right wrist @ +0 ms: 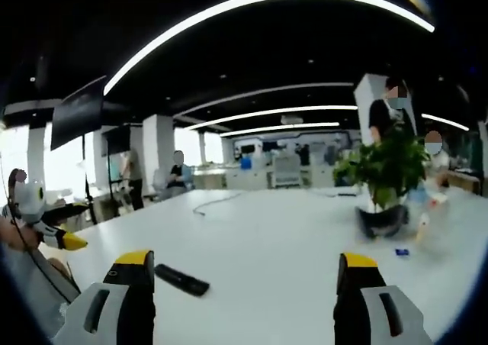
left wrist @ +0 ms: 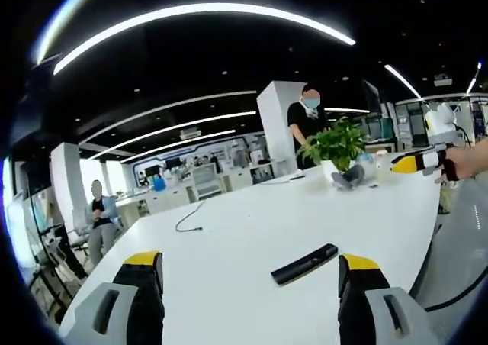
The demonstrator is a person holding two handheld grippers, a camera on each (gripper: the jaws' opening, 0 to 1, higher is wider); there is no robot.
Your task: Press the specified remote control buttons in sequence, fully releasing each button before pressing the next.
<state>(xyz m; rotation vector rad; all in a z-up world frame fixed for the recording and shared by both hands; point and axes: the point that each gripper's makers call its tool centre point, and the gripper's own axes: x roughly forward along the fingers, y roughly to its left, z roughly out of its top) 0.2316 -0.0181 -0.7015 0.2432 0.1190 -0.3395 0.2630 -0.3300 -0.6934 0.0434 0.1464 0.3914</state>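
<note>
A black remote control [left wrist: 304, 263] lies flat on the white table [left wrist: 244, 230], just ahead of my left gripper [left wrist: 250, 272], whose jaws stand wide apart and hold nothing. In the right gripper view the same remote [right wrist: 181, 279] lies near the left jaw of my right gripper [right wrist: 245, 272], which is also open and holds nothing. The right gripper [left wrist: 415, 162] shows at the far right of the left gripper view, held in a hand above the table's edge. The left gripper [right wrist: 65, 240] shows at the left edge of the right gripper view.
A potted green plant [left wrist: 335, 150] stands at the far side of the table, with a black cable [left wrist: 191, 219] lying near the middle. The plant [right wrist: 385, 181] has small items beside it. A person stands behind it and others sit at desks beyond.
</note>
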